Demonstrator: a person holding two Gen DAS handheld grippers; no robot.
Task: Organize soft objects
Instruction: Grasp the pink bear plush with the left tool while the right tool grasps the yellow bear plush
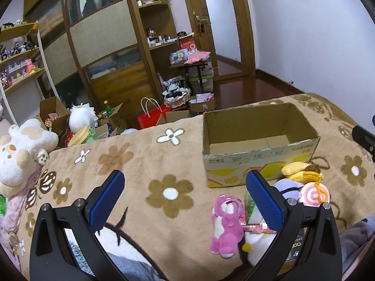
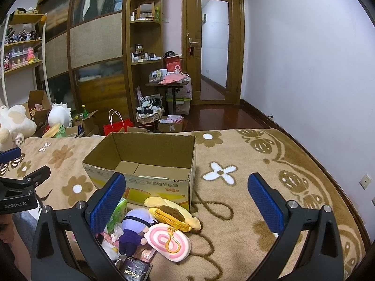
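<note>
Your left gripper [image 1: 185,187] hangs over the flowered blanket [image 1: 145,164] on the bed with its blue pads spread wide and nothing between them; at ten o'clock from it a big white and tan plush [image 1: 21,149] lies at the bed's edge. At two o'clock sits the open cardboard box [image 1: 257,161], upright, with only its bare bottom flaps showing inside. At your four o'clock the pink bear [image 1: 226,227] lies on the blanket just beside your right-hand finger, and a white plush with a yellow pompom [image 1: 257,248] is partly hidden behind that finger. Your right gripper [image 2: 186,187] is also wide open and holds nothing. In its view the box stands at eleven o'clock, and the soft toys are heaped against the box's near wall, at seven o'clock: a green packet [image 2: 119,210], a doll with lavender hair [image 2: 134,227], a yellow and brown plush [image 2: 173,213] touching the box, and a pink swirl plush [image 2: 167,243] with an orange clip lying beside the doll.
</note>
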